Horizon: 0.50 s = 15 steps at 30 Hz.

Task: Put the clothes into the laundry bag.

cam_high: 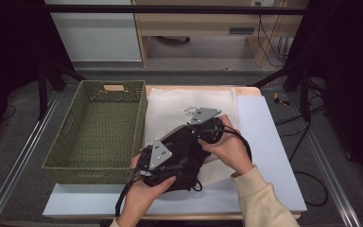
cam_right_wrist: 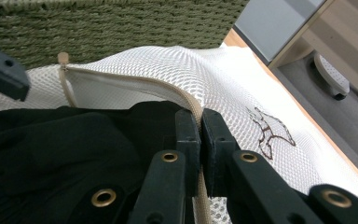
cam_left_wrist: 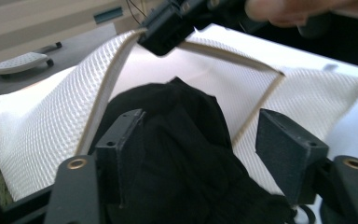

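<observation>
Mesh bag (cam_left_wrist: 46, 126): white netting with a beige zipper edge, lying on your table's white mat (cam_high: 274, 156) just right of the basket; its mouth is held up and open.
Bag contents: a black garment (cam_left_wrist: 186, 154) sits partly inside the opening, with the rest bunched toward you under your hands.
Right gripper (cam_right_wrist: 200, 140): your jaws are pinched tight on the beige zipper edge (cam_right_wrist: 186, 100) of the bag's mouth and hold it raised above the garment.
Left gripper (cam_left_wrist: 209, 149): your jaws stand partly apart, one on each side of the black garment; the left pad lies against the cloth, the right pad is clear of it, so nothing is clamped.
Green woven basket (cam_high: 99, 132): it stands at the left of the table, touching the bag's side; its floor is bare weave.
Bag marking: a small brown outline drawing (cam_right_wrist: 270, 133) is printed on the netting, on the side away from the basket.
</observation>
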Available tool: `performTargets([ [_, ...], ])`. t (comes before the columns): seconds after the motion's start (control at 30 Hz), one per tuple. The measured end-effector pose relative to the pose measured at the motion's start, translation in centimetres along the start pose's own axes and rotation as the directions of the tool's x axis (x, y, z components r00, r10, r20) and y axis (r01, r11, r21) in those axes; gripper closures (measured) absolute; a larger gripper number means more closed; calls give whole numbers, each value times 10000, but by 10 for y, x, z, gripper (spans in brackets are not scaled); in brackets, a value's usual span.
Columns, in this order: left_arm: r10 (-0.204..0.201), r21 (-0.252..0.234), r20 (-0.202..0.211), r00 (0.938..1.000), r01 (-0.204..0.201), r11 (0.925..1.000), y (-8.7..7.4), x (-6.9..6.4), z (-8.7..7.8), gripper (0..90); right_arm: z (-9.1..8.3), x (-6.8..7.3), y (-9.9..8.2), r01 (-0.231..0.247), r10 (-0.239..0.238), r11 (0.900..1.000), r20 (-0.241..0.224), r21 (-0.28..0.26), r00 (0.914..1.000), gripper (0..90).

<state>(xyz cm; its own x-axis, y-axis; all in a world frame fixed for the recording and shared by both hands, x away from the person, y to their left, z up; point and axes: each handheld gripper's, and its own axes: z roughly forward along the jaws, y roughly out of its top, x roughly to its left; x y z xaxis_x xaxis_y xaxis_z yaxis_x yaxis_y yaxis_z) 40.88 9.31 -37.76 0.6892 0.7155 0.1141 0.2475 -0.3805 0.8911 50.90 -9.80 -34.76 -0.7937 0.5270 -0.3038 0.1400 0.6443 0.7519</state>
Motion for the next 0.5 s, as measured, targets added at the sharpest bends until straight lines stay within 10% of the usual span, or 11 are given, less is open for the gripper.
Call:
performTargets([
  [0.27,-550,-18,-163,9984,549,9985,-14,-1,-19,378,2,4,-3,-50,50,9999,10,-93,10000,867],
  [0.5,-643,-38,-624,9960,642,9979,-28,0,-36,607,0,5,-3,-74,74,9999,33,-126,10000,867],
])
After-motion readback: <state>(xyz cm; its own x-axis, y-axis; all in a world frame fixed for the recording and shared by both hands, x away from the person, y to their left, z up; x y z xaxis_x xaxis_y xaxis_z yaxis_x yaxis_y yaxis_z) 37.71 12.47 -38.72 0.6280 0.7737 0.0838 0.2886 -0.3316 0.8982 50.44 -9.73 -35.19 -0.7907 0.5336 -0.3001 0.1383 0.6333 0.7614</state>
